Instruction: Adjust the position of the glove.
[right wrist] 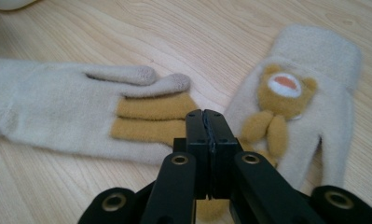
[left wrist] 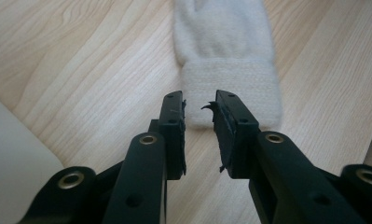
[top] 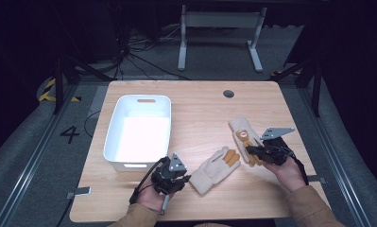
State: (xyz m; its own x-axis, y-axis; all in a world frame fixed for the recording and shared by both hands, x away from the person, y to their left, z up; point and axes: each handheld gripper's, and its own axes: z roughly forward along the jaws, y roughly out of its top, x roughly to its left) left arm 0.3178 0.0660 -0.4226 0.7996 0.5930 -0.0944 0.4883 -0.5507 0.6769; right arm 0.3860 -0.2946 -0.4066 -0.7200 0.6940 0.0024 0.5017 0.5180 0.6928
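- The wooden surface (top: 195, 109) carries a white bin (top: 139, 130) at its left.
- Two cream gloves lie right of the bin: a plain-backed glove (top: 214, 169), and beside it a bear glove (top: 243, 135).
- The left claw (left wrist: 200, 116), narrowly parted, sits at the plain-backed glove's cuff.
- The right claw (right wrist: 205, 123), pressed together, sits between the gloves' fingers.

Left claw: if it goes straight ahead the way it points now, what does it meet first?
Most likely the cuff of the plain glove, which lies just past the open left claw on the table; depth is unclear.
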